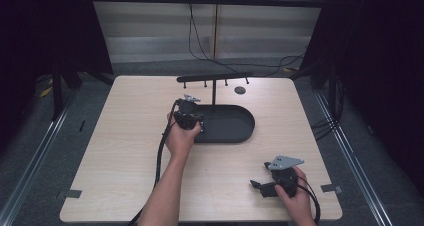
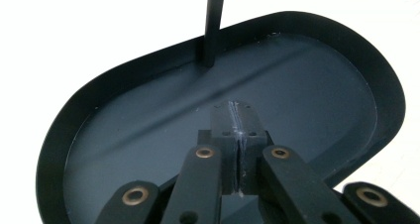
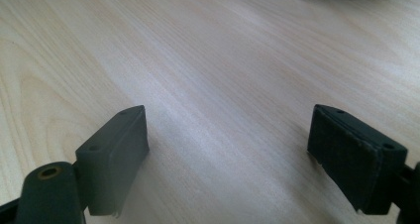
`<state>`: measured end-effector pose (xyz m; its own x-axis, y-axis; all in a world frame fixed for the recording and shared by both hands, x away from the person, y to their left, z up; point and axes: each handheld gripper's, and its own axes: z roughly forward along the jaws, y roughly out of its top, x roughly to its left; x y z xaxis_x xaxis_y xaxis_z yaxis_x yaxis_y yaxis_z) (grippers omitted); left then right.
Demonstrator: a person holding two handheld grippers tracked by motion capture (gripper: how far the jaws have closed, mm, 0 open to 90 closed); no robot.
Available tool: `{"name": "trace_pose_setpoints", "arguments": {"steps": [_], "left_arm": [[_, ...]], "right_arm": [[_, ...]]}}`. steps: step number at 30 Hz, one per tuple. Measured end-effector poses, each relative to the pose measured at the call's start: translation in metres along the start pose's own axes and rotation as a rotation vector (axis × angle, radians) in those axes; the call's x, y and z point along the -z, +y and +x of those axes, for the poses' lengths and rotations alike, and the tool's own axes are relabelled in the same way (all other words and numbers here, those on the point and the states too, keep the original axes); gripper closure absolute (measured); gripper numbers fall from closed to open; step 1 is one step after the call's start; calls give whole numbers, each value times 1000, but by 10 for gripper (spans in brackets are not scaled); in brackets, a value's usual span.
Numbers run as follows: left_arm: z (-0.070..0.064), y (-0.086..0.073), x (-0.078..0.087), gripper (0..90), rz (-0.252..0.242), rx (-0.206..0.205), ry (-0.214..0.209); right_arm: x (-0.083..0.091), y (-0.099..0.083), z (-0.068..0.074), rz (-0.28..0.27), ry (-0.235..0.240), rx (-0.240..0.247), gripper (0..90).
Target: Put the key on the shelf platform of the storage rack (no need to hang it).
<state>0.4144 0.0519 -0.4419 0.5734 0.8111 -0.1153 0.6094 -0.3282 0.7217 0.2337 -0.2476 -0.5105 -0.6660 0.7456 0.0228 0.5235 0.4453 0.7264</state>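
Wooden table (image 1: 125, 151), broad bare surface along left and front edges. Black oval tray (image 1: 235, 123) sits mid-table, an upright post (image 1: 214, 92) rising from its rear rim; left gripper (image 2: 237, 135) over tray's left end, jaws pressed together, nothing between. Right gripper (image 3: 228, 149) near the front-right edge, jaws wide apart above bare wood.

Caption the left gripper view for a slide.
Left gripper, jaws shut and empty, above the black oval tray, near its upright post.
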Motion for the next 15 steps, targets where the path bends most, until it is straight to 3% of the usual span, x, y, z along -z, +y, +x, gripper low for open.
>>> {"name": "trace_pose_setpoints", "arguments": {"steps": [15], "left_arm": [[-8, 0, -11, 889, -17, -18, 22]], "right_arm": [[0, 0, 0, 0, 0, 0, 154]]}}
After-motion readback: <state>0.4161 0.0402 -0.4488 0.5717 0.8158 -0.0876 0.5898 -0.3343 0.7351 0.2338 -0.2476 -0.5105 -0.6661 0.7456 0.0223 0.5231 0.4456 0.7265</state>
